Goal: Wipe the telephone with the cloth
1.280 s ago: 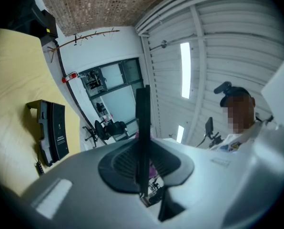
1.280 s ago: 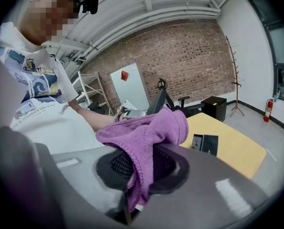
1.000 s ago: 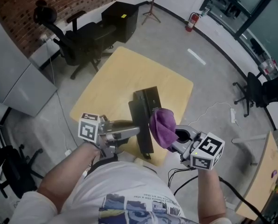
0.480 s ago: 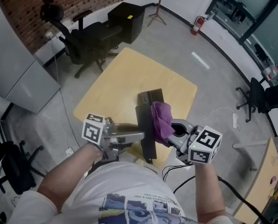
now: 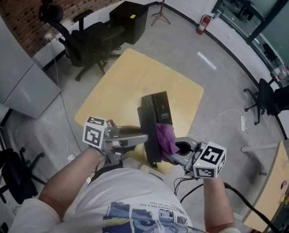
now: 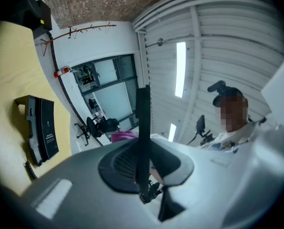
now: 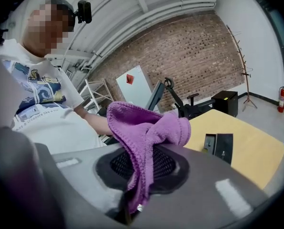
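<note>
Surface: yellow table (image 5: 115, 81), brick-walled office
Left gripper (image 5: 143, 139): clamped on black handset (image 5: 147, 125)
Right gripper (image 5: 176, 148): pinching purple cloth (image 5: 165, 136) beside handset
Advice: steady handset, wipe lengthwise lightly

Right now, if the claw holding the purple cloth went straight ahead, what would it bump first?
Probably the black handset that the left claw holds; the right claw points its cloth right at it, seemingly touching.
</note>
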`<action>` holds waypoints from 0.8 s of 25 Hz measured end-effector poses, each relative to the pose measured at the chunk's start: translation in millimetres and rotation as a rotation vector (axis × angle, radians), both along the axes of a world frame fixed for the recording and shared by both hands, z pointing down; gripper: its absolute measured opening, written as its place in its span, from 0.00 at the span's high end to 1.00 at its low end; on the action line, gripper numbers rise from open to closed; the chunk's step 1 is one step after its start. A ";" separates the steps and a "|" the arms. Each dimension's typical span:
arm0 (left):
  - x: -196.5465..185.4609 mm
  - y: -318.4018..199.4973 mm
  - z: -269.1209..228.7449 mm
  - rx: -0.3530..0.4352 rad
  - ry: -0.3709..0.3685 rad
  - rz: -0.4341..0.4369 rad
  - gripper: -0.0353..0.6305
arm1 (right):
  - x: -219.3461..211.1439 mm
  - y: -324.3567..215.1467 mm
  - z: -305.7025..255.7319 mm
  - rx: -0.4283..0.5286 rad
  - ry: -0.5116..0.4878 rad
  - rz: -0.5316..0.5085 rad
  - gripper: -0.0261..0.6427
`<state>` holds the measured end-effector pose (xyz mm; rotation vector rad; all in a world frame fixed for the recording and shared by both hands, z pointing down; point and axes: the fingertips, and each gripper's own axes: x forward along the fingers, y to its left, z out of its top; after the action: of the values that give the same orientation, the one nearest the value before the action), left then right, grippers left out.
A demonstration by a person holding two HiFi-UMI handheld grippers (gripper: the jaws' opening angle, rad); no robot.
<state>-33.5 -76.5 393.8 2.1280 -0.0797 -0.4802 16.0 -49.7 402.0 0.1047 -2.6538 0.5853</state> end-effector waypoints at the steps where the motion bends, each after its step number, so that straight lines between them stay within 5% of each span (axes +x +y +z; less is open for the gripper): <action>1: -0.2 0.0 0.2 0.000 0.002 0.001 0.83 | 2.4 1.9 2.2 -0.005 0.005 0.001 0.90; 13: 10.1 13.1 3.1 0.002 0.020 0.079 0.83 | -9.5 -51.5 -35.0 0.090 -0.092 0.154 0.90; 20: 14.1 15.4 1.9 0.002 0.024 0.087 0.83 | -22.7 -51.1 -29.3 0.048 -0.115 0.112 0.90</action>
<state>-19.4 -61.1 395.7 2.1178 0.0267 -0.4547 -6.7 -100.8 372.6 0.2424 -2.7885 0.5796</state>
